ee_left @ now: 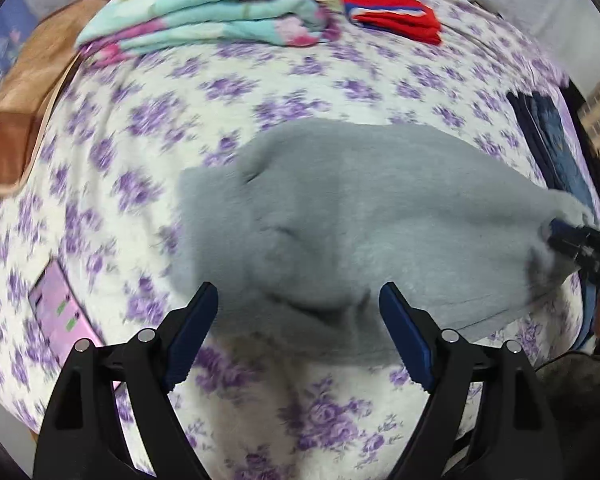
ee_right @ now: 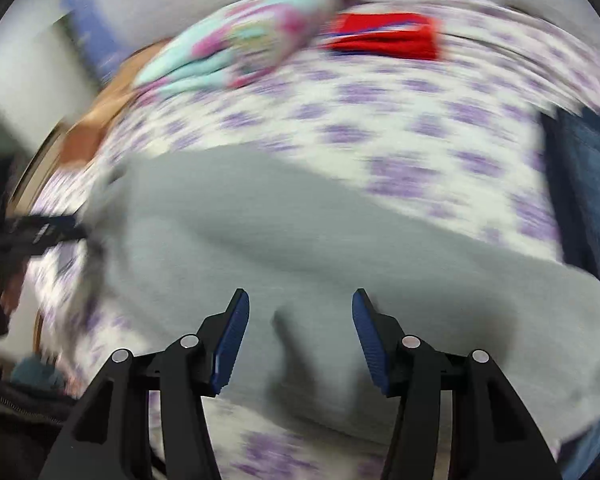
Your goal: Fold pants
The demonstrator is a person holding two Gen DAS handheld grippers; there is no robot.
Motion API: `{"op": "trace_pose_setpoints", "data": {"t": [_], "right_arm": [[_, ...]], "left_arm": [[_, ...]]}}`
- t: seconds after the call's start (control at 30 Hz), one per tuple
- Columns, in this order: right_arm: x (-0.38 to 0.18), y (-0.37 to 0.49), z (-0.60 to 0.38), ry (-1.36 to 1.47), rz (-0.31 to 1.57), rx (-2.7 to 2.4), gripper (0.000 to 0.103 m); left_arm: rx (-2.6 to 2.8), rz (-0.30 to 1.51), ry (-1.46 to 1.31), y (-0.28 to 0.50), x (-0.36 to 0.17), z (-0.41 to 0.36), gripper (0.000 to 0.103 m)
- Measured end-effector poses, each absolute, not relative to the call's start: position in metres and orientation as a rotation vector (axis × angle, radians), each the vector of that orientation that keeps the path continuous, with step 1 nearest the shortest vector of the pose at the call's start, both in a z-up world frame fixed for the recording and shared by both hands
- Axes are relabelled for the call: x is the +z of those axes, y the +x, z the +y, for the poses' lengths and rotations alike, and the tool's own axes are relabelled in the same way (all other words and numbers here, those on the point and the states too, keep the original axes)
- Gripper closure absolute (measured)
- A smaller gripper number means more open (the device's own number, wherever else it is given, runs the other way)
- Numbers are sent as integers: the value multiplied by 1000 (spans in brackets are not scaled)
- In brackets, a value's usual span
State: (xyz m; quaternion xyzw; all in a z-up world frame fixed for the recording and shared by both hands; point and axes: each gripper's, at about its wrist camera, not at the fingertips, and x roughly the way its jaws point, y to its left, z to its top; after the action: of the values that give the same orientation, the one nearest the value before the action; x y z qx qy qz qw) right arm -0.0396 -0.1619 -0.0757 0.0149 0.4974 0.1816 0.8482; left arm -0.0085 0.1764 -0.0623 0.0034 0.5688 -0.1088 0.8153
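Note:
Grey pants (ee_left: pixel 360 216) lie folded into a broad pad on a bed with a purple-flowered sheet (ee_left: pixel 148 128). My left gripper (ee_left: pixel 298 300) hangs open over the pants' near edge, with nothing between its blue pads. In the left wrist view my right gripper (ee_left: pixel 558 236) comes in from the right edge at the pants' right corner. The right wrist view is blurred. There the pants (ee_right: pixel 300 232) fill the middle, and my right gripper (ee_right: pixel 300 300) stands open above the cloth with bare pads. My left gripper (ee_right: pixel 66 230) shows as a dark shape at the pants' left end.
At the back of the bed lie a folded teal and pink flowered blanket (ee_left: pixel 220 12) and a red garment (ee_left: pixel 392 12). Dark blue jeans (ee_left: pixel 552 148) lie at the right edge. A phone with a pink screen (ee_left: pixel 62 312) rests on the sheet at the left, beyond it a brown cloth (ee_left: pixel 16 120).

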Motion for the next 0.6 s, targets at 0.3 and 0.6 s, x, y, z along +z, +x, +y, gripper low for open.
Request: {"op": "trace_pose_setpoints", "data": {"t": [0.3,0.6], "right_arm": [[-81,-54,-47,-255,1091,779,49],[-104,-31,7,-417,1092,789,94]], "left_arm": [[-121,1256,-158,-14,-74,211,29],[-71,1293,-203,1,-84,213,38]]}}
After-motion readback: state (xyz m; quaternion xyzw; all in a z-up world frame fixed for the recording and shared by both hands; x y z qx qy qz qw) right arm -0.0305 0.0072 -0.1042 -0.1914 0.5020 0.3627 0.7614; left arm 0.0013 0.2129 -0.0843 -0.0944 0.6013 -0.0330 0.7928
